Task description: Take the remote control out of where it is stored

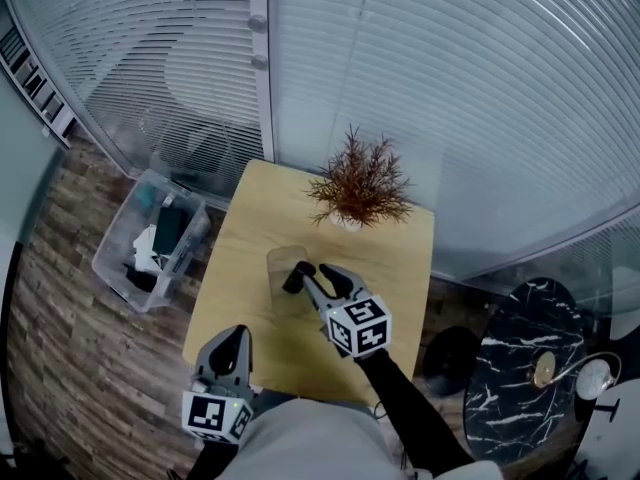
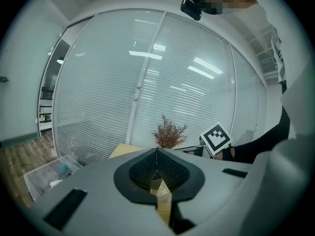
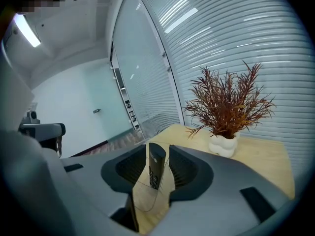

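Pale wood bench [image 1: 400, 258] carries a clear holder [image 1: 280, 280], and the remote control [image 3: 156, 165] stands upright in it, long axis near vertical. The right tool [image 1: 316, 276] is the nearer one. The remote sits directly ahead between its jaws, which stand wide apart with a gap on either side, gripping nothing. The left tool [image 1: 230, 346], well back at the bench's near edge, is closed and empty.

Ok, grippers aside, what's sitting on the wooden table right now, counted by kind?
remote control: 1
clear holder (the remote stands in it): 1
potted plant: 1
Total: 3
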